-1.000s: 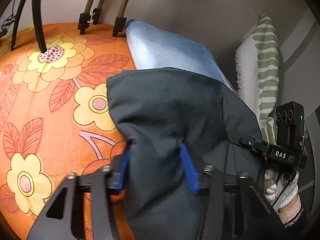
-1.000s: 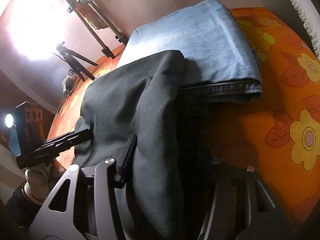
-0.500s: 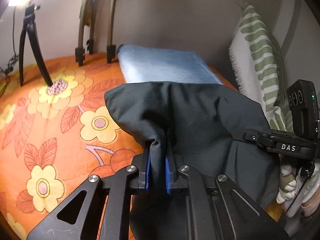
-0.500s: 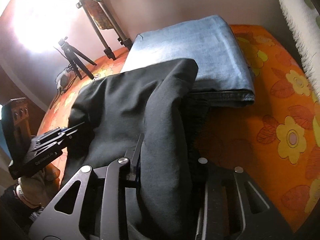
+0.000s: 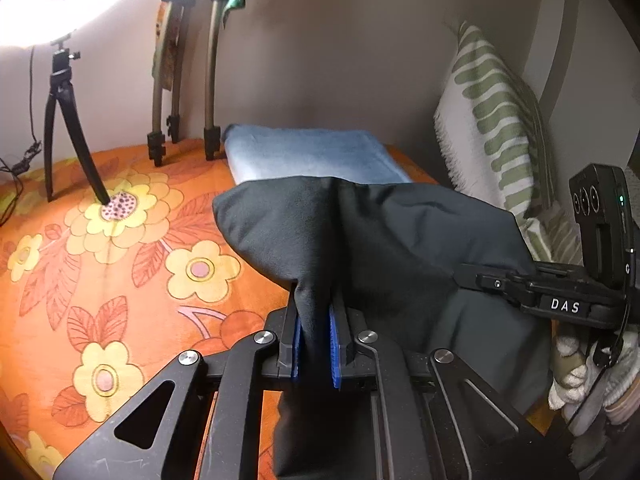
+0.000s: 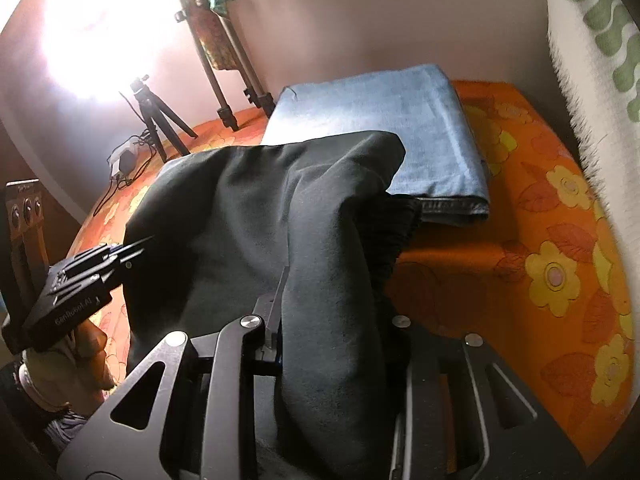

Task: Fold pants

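Between the blue pads of our left gripper (image 5: 315,346) we have a pinched fold of the dark pants (image 5: 400,248); the jaws have just been closing and now stand nearly together on the cloth. Our right gripper (image 6: 336,344) clamps a thicker bunch of the same pants (image 6: 248,216), its jaws having just narrowed onto it, the far finger hidden under the fabric. The pants hang lifted between the two grippers, draping down toward the orange flowered cover (image 5: 120,280).

We see no containers here. Just beyond the pants, ahead of both grippers, lies a folded blue denim garment (image 5: 312,156), its near edge partly hidden behind the raised cloth. To the left of the left gripper stands a small black tripod (image 5: 66,128), and further back are taller stand legs (image 5: 180,92) near the wall. To the right leans a green-striped pillow (image 5: 492,120). A gloved hand (image 5: 588,376) holds the right gripper's handle.
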Motion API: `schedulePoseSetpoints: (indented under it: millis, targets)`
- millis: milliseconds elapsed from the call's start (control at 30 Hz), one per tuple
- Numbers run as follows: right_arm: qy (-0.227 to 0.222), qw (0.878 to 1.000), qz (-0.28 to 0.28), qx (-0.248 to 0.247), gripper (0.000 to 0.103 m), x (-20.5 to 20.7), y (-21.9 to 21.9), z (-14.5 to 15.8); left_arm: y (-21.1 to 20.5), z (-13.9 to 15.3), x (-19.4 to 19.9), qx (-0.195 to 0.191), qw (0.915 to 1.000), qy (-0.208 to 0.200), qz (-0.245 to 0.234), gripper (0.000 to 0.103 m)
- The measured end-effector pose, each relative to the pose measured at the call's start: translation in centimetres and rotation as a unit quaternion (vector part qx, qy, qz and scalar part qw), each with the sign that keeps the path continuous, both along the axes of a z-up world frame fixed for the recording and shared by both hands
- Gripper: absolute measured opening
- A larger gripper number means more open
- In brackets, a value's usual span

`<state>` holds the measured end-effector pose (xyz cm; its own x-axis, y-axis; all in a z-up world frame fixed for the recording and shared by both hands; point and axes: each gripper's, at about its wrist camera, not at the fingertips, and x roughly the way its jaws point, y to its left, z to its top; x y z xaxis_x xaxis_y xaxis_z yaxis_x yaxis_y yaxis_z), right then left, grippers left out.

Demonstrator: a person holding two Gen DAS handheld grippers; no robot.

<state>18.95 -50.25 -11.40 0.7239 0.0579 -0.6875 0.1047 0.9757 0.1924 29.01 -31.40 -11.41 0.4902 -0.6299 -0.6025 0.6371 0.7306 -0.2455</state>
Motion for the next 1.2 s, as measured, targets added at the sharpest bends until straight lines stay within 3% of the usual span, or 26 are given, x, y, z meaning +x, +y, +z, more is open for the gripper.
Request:
schedulePoseSetpoints:
  millis: [300, 633, 900, 1200]
  targets:
    - [-0.056, 0.998, -0.001, -0.017, 0.028, -2.7, 1.7, 4.6, 0.8, 3.5, -1.2, -0.028, 0.9991, -0.031, -0.007, 0.009]
    - [-0.130, 0.991, -0.014, -0.032, 0.028, -4.4, 1.9, 10.7, 0.0, 9.7, -1.5, -0.054, 0.9935, -0.099, -0.012, 0.009]
    - [-0.153, 0.987, -0.029, -0.032, 0.028, -1.6, -0.2, 13.7, -2.3, 12.9, 1.8, -0.051, 0.9899, -0.132, -0.010, 0.009]
    - [-0.149, 0.987, -0.048, -0.021, 0.028, 5.0, -4.0, 13.5, -5.6, 12.8, 7.3, -0.037, 0.9895, -0.140, 0.001, 0.009]
